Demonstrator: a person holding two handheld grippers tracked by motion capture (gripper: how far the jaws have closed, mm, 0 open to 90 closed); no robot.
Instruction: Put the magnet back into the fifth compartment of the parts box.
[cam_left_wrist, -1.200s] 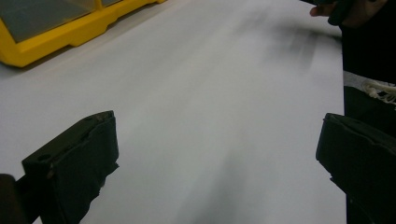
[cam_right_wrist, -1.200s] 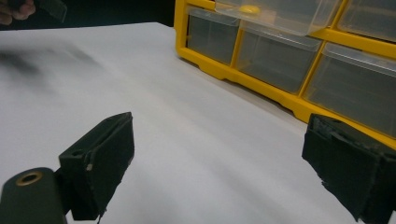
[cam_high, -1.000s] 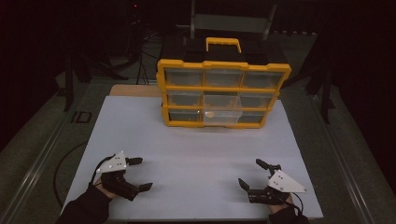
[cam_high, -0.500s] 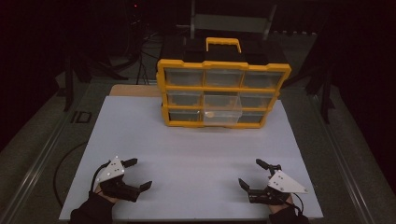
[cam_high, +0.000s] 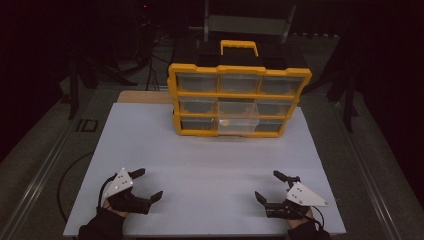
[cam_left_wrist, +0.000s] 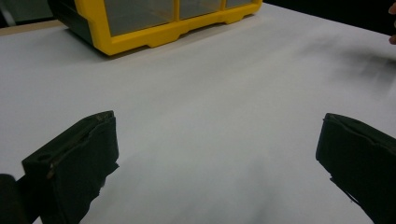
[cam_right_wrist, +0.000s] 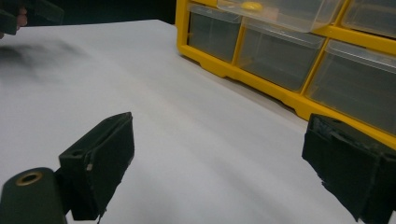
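Drawer cabinet (cam_high: 239, 102) behind both grippers (cam_high: 148, 186)

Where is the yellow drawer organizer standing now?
In the high view the yellow drawer organizer stands at the far middle of the white table, apart from both grippers.

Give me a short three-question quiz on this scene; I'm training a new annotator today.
1. True or false: the left tool grips a drawer.
2. Which drawer of the yellow organiser is pulled out? A) top left B) bottom middle C) top right
3. What does the pulled-out drawer hold?

Key:
1. False; its jaws are open over the white table, as are the right tool's.
2. B.
3. A small yellow item, too small to identify.
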